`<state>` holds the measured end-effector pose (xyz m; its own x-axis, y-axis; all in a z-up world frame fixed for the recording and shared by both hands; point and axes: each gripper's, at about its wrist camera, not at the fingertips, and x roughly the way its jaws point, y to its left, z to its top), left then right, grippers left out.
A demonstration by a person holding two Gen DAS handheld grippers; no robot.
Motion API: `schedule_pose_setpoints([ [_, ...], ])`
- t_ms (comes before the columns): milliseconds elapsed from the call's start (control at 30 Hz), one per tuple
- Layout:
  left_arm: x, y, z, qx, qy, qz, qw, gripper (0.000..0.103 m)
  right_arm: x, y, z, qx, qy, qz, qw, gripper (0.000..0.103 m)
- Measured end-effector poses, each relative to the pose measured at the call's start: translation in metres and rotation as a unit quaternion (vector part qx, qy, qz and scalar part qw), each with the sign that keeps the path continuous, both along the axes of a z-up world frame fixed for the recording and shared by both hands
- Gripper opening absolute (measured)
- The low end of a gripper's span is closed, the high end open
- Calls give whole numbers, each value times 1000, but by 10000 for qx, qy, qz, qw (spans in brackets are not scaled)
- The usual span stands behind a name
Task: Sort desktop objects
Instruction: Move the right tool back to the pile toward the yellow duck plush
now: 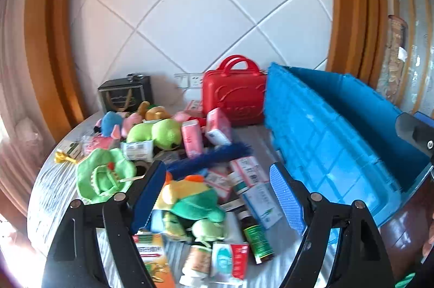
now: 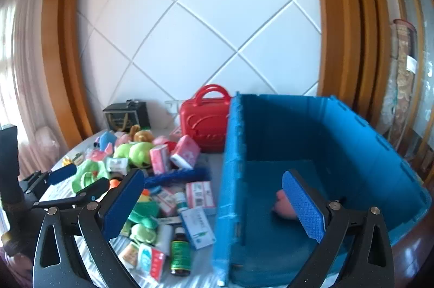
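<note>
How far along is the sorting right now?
Barely started. Done: one pink item lies in the blue bin. In hand: nothing; the left gripper and right gripper are both open and empty. Left: the pile on the table, including plush toys, medicine boxes, a dark bottle and a blue brush.

Daylight, bright, from far left: curtain (image 2: 16, 65) glows, blown-out patch at lower-left edge in left wrist view. Wall (image 1: 203, 3) evenly lit, no hard shadows; soft shadow beside red case (image 1: 234, 92). Inside of blue bin (image 2: 325, 152) darker than its outer wall. Glare spot on wood table edge (image 2: 409, 255). Motion blur throughout, worst on bin rim & clutter; labels unreadable. Strong fisheye: door frames (image 1: 48, 30) bow, black vignette at corners.
</note>
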<state>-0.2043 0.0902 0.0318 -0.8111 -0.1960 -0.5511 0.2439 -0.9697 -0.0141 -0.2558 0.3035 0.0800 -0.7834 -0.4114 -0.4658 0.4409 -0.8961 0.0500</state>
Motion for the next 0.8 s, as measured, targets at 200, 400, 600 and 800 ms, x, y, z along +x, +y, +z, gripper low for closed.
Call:
schedule_pose_setpoints([
  [200,16,-108,-44,170,-694,350,9968,79,6,-104,-39,119,-587,194,9980,103],
  [400,15,-169,-91,272,-1290,399,9905,79,3,-152,-103,358,-1462,-95,9886,103],
  [600,10,-208,-124,447,-1511,503,9862,79,-16,-173,-151,812,-1938,-219,9774,103],
  [800,-5,-237,-135,634,-1659,910,9799,79,-52,-189,-186,946,-2290,-15,9688,103],
])
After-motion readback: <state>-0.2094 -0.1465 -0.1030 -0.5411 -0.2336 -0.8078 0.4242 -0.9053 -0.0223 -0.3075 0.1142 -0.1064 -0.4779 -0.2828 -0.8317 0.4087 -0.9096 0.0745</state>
